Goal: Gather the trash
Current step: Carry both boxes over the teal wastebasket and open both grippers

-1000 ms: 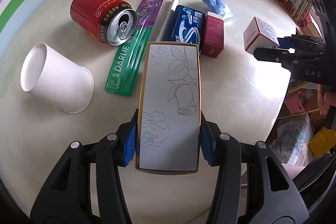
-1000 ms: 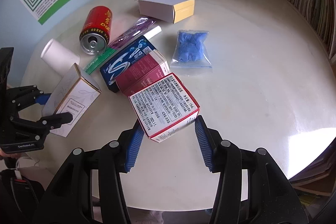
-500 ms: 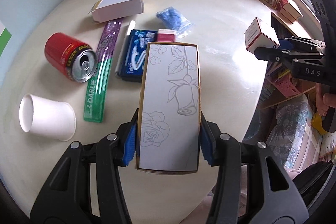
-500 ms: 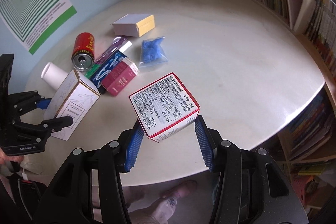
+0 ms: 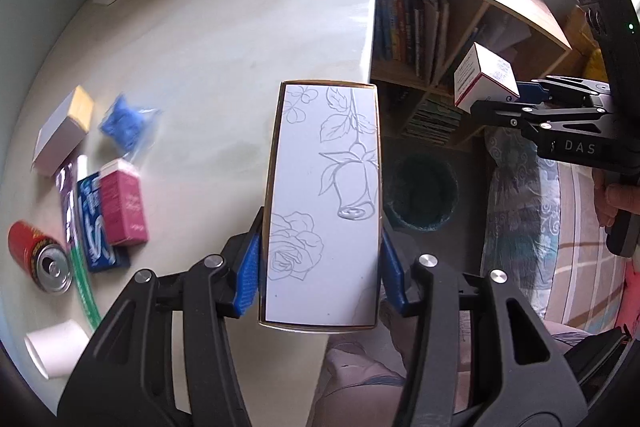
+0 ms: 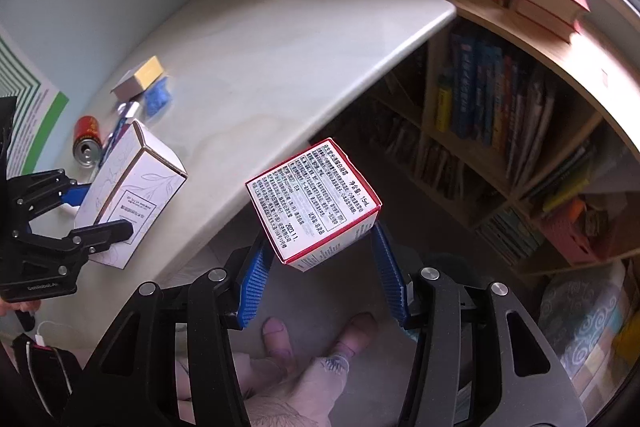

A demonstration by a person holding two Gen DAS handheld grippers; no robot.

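Left tongs [image 5: 320, 267] clamped on tall rose-print box [image 5: 324, 195], held over worktop [image 5: 224, 67] edge. Right tongs [image 6: 320, 267] gripping red-edged carton [image 6: 314, 201] (corner-wise) beyond worktop, above floor, dark bin [image 5: 424, 195] below.

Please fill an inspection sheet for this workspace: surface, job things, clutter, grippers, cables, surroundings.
Surface: pale round table, litter at its far-left part.
Job's things: rose-print box in left gripper; red-edged white box in right gripper; dark bin on floor beside the table.
Clutter: red can, white cup, blue bag, maroon box, grey-and-yellow box.
Grippers: both shut on their boxes, off the table.
Cables: white cable, low left in right view.
Surroundings: bookshelves.
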